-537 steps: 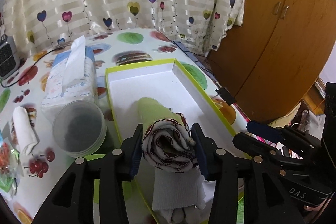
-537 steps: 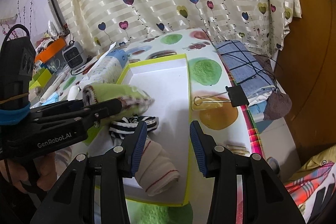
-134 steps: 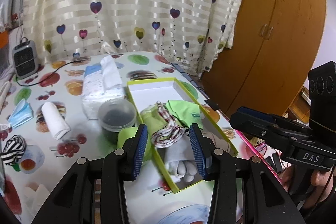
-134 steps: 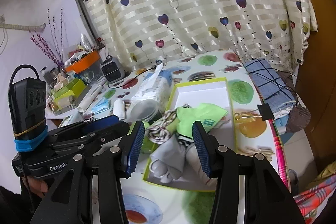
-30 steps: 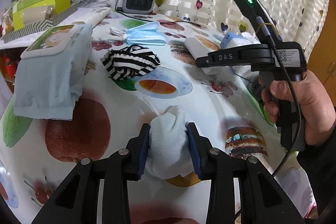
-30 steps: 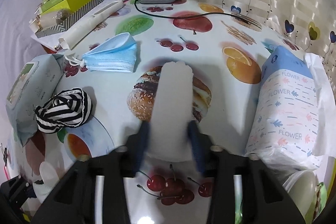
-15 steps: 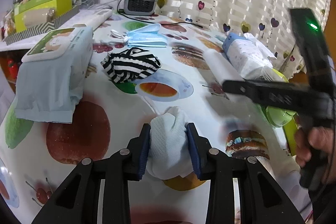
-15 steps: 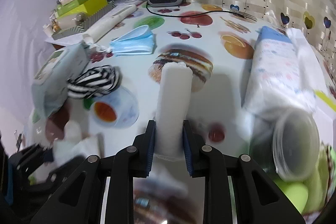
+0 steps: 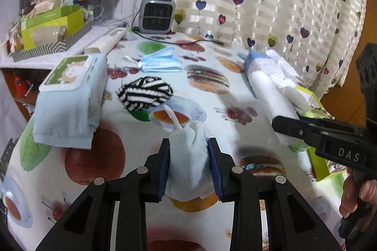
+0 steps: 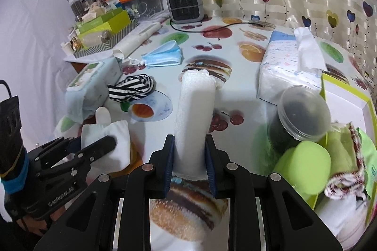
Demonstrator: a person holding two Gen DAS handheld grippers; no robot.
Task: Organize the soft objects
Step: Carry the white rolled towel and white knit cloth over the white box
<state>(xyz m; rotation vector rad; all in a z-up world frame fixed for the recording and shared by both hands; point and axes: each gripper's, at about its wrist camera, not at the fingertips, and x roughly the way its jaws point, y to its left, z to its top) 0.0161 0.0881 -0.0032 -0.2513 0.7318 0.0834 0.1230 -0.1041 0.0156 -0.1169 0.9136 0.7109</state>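
Lettering, boxes, and two full grips

Lettering first: "GenRobot.AI" runs along my left gripper (image 9: pixel 189 161) body in the right wrist view, and "DAS" is printed on my right gripper (image 10: pixel 189 163) body in the left wrist view. The blue-and-white tissue pack (image 10: pixel 282 67) carries small print too blurred to read.

Toward the table's left edge lies a wet-wipe pack (image 9: pixel 68 95) with a green label, a striped sock ball (image 9: pixel 145 92) just beside it. My left fingers are clamped on a white knit glove (image 9: pixel 188 156), held low over the fruit-print tablecloth (image 9: pixel 94 156).

My right fingers squeeze a rolled white towel (image 10: pixel 195 109), which sticks forward from them above the cloth.

At the right edge, a clear lidded jar (image 10: pixel 301 114) with dark contents stands against a green-rimmed box (image 10: pixel 344 95). A green folded cloth (image 10: pixel 341 147) lies in the box.
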